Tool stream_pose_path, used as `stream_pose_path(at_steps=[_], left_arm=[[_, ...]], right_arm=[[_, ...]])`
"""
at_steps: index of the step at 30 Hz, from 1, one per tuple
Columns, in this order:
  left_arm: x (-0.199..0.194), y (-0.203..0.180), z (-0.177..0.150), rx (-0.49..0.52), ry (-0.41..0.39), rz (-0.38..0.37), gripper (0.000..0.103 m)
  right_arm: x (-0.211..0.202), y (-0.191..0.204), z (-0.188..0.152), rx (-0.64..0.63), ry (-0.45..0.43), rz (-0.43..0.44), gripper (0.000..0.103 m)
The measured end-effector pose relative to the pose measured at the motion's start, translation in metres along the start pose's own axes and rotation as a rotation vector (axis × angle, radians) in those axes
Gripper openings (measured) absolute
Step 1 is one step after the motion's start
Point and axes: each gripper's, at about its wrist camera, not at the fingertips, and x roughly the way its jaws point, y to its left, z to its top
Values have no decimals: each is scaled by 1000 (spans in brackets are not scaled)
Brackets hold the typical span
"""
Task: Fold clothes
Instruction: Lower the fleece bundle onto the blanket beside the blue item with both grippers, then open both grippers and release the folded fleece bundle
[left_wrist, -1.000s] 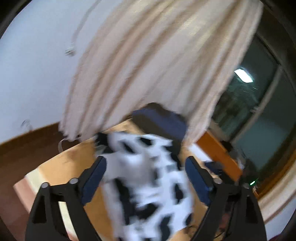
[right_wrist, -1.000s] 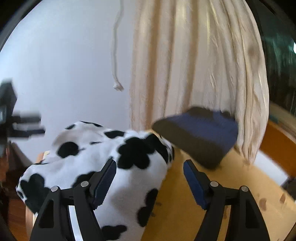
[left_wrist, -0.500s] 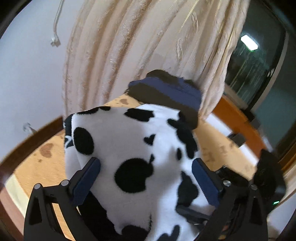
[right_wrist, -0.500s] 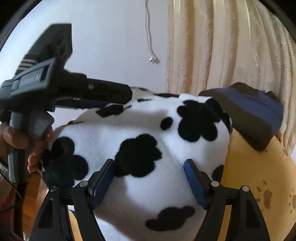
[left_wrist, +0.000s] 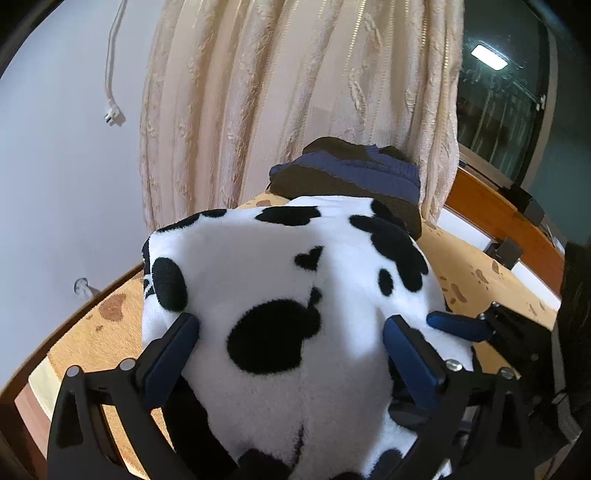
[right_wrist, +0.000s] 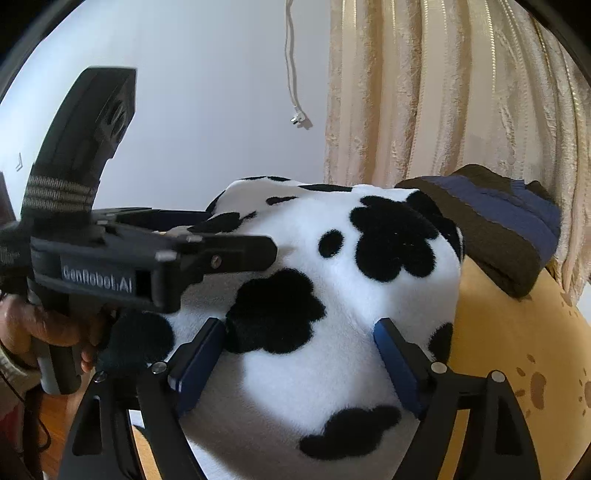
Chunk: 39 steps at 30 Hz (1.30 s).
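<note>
1. The curtain (left_wrist: 303, 103), cream and ribbed, hangs against a pale wall behind everything; a white cord with a plug (right_wrist: 300, 120) dangles beside it.
2. The surface (right_wrist: 517, 350) is covered in a yellow-tan cloth with brown blotches, and it carries all the clothes.
3. The cow-print fleece (left_wrist: 280, 288), white with black patches, lies bunched in a thick mound on the surface, directly in front of both cameras and filling the middle of each view.
4. The folded dark garment (right_wrist: 506, 229), brown with a navy knitted band, lies on the surface behind the fleece, touching its far edge and right up against the curtain.
5. The left tool (left_wrist: 291, 354) has its blue-padded jaws spread wide, one on each side of the fleece mound; the pads press lightly at the pile but clamp nothing. From the right wrist view its black body reaches in over the fleece from the left, gripped by a hand (right_wrist: 48, 328) at the handle.
6. The right tool (right_wrist: 299, 354) is likewise released, jaws apart and straddling the near edge of the fleece, fabric bulging between the pads.
</note>
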Motion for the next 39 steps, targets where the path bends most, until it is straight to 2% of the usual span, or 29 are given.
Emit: stream_pose_path(at_steps=[10, 18, 26, 29, 33, 37, 39], left_arm=[[-39, 13, -10, -128, -40, 41, 102], [-65, -18, -18, -48, -77, 149, 102], [-79, -41, -31, -38, -71, 326, 102], [-85, -44, -38, -44, -69, 347, 102], [-92, -50, -44, -38, -64, 428, 102], [-103, -56, -48, -39, -72, 473, 103], [-109, -59, -48, -43, -81, 473, 103]], right_arm=[[-50, -1, -1, 63, -51, -111, 86], [-78, 9, -1, 30, -90, -207, 87], [-96, 12, -8, 25, -120, -234, 91], [-103, 8, -12, 39, -129, -242, 95], [-111, 3, -15, 66, -141, -242, 102], [-117, -1, -16, 102, -147, -261, 102], [-119, -4, -17, 127, -144, -271, 102]])
